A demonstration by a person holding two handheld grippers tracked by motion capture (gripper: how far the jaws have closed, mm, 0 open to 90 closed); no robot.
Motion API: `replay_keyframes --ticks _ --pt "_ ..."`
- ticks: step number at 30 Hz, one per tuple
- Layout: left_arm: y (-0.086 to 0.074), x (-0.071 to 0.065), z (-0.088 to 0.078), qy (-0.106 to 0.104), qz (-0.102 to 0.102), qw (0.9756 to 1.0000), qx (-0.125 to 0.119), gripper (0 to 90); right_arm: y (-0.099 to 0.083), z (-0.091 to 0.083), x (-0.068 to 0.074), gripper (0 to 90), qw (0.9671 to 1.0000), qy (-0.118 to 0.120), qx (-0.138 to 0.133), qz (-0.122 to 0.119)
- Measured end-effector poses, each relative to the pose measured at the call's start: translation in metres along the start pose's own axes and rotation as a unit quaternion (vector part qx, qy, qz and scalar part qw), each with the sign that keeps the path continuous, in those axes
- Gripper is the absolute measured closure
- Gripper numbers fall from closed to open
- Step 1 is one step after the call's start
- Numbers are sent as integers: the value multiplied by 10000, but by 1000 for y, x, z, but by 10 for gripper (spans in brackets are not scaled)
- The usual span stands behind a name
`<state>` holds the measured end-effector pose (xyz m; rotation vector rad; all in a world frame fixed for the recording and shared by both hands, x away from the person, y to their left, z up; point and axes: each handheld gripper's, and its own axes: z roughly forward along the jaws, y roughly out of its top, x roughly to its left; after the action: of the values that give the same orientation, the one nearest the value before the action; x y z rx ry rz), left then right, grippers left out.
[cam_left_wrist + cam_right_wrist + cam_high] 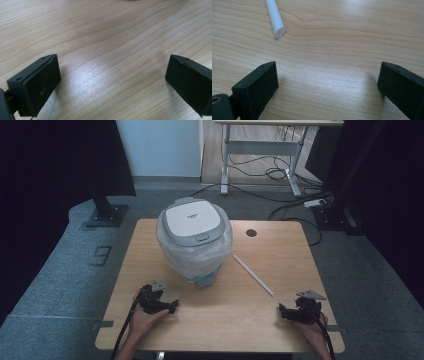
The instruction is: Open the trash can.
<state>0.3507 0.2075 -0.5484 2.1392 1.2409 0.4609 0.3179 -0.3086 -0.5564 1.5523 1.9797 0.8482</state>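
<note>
A white and grey lidded bin (194, 222), wrapped in a clear plastic bag (172, 252), stands at the table's middle back. Right of the bin a thin white tube (253, 274) lies slantwise on the wood. My left gripper (173, 306) rests on the table in front of the bin, jaws pointing right and open over bare wood (112, 75). Near the front right corner my right gripper (281, 310) lies with its jaws pointing left, open with nothing between them (327, 80). In the right gripper view the tube's open end (277, 30) sits just beyond the left jaw.
The wooden table (220, 330) has a dark cable hole (251, 233) at the back right. Grey carpet surrounds it. A black stand base (105, 215) is at the back left, and a desk frame with cables (272, 165) is behind.
</note>
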Motion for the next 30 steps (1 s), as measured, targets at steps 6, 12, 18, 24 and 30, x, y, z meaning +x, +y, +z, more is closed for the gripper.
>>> replay_keyframes --ticks 6,12,18,24,30 --pt "-2 0 -3 61 -77 9999 -22 34 1 1 0 29 10000 14 0 -1" --pt "-4 3 -7 101 -138 9998 -60 104 1 0 0 35 10000 3 -15 12" --pt "-10 14 -15 100 -358 9991 -209 196 1 0 0 35 10000 3 -15 13" --pt "-8 22 -34 215 -542 9962 -643 310 1 0 0 35 10000 3 -15 14" --pt "-3 24 -50 140 -750 9925 -955 511 1 1 -1 35 10000 8 -18 0"
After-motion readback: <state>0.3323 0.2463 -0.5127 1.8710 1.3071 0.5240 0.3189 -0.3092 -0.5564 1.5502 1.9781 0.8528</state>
